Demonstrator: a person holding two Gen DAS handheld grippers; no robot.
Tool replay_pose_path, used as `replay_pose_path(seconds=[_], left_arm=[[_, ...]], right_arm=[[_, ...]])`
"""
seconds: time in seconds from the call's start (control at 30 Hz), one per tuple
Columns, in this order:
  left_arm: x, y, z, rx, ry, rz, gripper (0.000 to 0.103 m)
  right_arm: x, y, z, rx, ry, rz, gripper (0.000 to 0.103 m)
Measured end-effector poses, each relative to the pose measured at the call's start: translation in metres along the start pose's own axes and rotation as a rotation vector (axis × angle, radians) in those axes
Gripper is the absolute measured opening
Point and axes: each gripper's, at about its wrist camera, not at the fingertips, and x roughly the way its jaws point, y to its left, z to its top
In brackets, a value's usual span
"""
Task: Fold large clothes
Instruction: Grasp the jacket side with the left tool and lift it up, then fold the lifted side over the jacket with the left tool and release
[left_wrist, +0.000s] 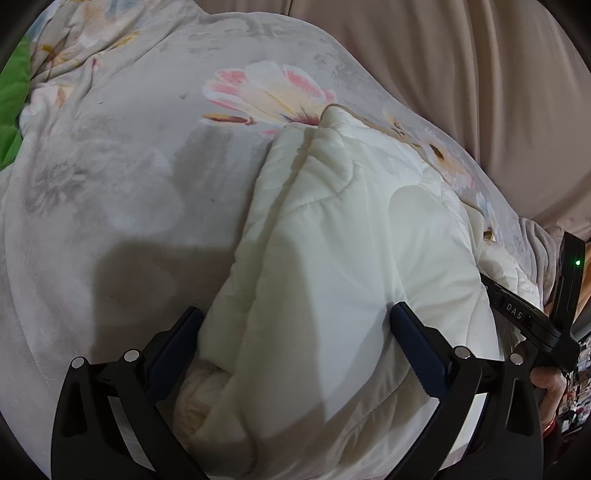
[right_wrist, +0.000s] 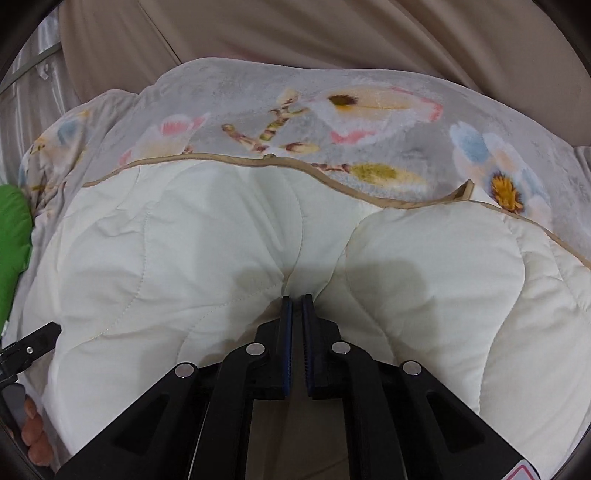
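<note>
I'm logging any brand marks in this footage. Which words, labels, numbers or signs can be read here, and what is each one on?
"DAS": white letters on the black body of the right gripper, seen at the right edge of the left wrist view.
Red-edged sticker on the right gripper's frame, bottom corner of the right wrist view: cut off, unreadable.
The quilt carries only a flower print, no text.

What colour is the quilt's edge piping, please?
Tan piping, clearest in the right wrist view.

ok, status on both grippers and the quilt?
Left gripper open, straddling a fold of the cream quilted blanket with floral grey face. Right gripper shut, pinching the cream side. Nothing obstructing.
</note>
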Motion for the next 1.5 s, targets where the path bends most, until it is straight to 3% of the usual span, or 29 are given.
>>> replay_pose_path(seconds=[0.13, 0.47, 0.53, 0.6, 0.7, 0.8, 0.97, 1.13, 1.2, 1.3, 1.37, 1.5], left_arm=[[0.004, -0.003, 0.001, 0.011, -0.009, 0.03, 0.098], [0.003, -0.01, 0.003, 0.022, -0.018, 0.048, 0.097], [-0.003, -0.016, 0.005, 0.043, -0.023, 0.026, 0.082], [-0.012, -0.026, 0.007, 0.077, -0.047, 0.029, 0.048], [-0.035, -0.043, 0.01, 0.116, -0.101, 0.02, 0.023], [-0.057, -0.056, 0.014, 0.128, -0.147, -0.024, 0.018], [-0.101, -0.081, 0.019, 0.169, -0.217, -0.15, 0.017], [-0.123, -0.116, 0.015, 0.234, -0.249, -0.227, 0.017], [-0.128, -0.129, 0.011, 0.254, -0.254, -0.254, 0.017], [-0.134, -0.152, 0.002, 0.292, -0.256, -0.302, 0.016], [-0.136, -0.167, -0.004, 0.323, -0.253, -0.322, 0.016], [-0.129, -0.214, -0.019, 0.402, -0.225, -0.352, 0.015]], right_arm=[[0.001, 0.007, -0.001, -0.045, -0.015, -0.041, 0.006], [0.003, 0.006, -0.006, -0.05, -0.06, -0.043, 0.006], [0.003, 0.005, -0.006, -0.044, -0.063, -0.034, 0.006], [0.003, 0.002, -0.006, -0.037, -0.065, -0.021, 0.006], [0.002, -0.001, -0.006, -0.024, -0.069, 0.001, 0.006], [-0.005, -0.009, -0.006, 0.018, -0.072, 0.049, 0.006], [-0.057, -0.032, -0.016, 0.102, -0.113, 0.219, 0.01], [-0.1, -0.043, -0.058, 0.072, -0.07, 0.273, 0.011], [-0.098, -0.045, -0.076, 0.076, -0.032, 0.318, 0.011], [-0.07, -0.041, -0.089, 0.068, 0.034, 0.297, 0.009], [-0.055, -0.041, -0.09, 0.086, 0.036, 0.325, 0.0], [-0.044, -0.043, -0.085, 0.126, 0.016, 0.421, 0.0]])
